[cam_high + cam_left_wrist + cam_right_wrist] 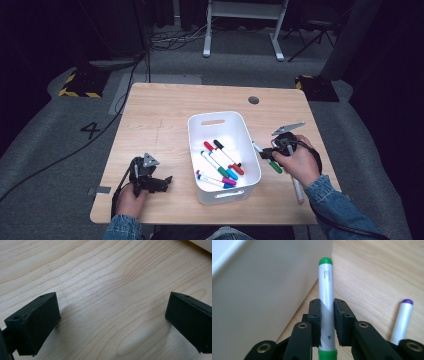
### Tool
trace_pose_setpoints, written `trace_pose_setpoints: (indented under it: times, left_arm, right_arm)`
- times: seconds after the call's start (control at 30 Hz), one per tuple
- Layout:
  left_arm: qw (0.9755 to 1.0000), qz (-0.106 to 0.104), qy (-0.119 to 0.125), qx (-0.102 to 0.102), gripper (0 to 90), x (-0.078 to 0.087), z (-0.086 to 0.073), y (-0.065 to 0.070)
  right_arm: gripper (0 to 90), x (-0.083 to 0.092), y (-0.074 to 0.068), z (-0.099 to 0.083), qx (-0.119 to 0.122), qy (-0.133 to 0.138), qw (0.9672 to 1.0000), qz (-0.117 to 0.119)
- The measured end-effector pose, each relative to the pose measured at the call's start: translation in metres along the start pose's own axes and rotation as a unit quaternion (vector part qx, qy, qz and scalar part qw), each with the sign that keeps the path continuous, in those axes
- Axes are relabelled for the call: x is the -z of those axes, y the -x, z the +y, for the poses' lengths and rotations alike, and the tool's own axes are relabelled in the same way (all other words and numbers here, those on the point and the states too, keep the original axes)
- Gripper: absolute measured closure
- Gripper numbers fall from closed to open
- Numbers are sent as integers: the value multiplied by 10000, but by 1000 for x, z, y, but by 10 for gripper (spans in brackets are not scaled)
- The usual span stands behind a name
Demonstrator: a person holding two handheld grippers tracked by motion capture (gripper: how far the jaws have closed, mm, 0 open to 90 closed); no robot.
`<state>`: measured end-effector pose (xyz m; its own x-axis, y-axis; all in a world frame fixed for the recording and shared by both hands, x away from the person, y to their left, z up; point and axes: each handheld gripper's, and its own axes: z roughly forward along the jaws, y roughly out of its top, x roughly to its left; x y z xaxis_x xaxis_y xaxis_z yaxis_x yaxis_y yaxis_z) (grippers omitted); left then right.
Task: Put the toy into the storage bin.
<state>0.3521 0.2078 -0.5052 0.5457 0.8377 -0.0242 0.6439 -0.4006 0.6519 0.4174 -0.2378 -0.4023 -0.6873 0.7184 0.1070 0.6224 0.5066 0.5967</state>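
A white marker with green ends (pixel 325 285) stands between the pads of my right gripper (pixel 327 308), which is shut on its barrel. In the high view this green marker (pixel 275 165) hangs just right of the white bin (pixel 197 125), held by the right gripper (pixel 265 154) a little above the table. The bin holds several markers with red, black, green, blue and pink caps. My left gripper (pixel 167 182) rests near the table's front left, pointing toward the bin. Its jaws stand wide apart over bare wood, so the left gripper (pixel 112 320) is open with nothing between them.
A purple-capped marker (pixel 403 315) lies on the wooden table (pixel 160 115) beside the right hand, the same marker (pixel 298 190) near the front right edge. The bin wall (pixel 262 290) is close to the right gripper's left. A bin corner (pixel 202 243) is far off.
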Motion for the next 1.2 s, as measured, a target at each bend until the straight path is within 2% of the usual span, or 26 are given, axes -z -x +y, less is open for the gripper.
trace_pose_setpoints:
  times: [0.2, 0.53, 0.63, 1.0, 1.07, 1.2]
  left_arm:
    - [10000, -6, -2, 5, 0, 0, 0, 0]
    - [10000, -6, -3, 5, 0, 0, 0, 0]
    - [10000, 1, 1, -1, 0, 0, 0, 0]
    - [10000, -5, -3, 2, 0, 0, 0, 0]
    - [10000, -7, -4, 3, 0, 0, 0, 0]
    - [10000, -4, -2, 3, 0, 0, 0, 0]
  right_arm:
    - [771, 19, -2, 5, 33, 243, 9997, 56]
    - [771, 43, -19, 15, 154, 631, 9972, 360]
    - [771, 47, -24, 19, 268, 712, 9963, 404]
    - [771, 50, -48, 31, 604, 703, 9938, 618]
    - [771, 49, -54, 34, 652, 703, 9927, 733]
    - [771, 49, -65, 39, 741, 677, 9916, 820]
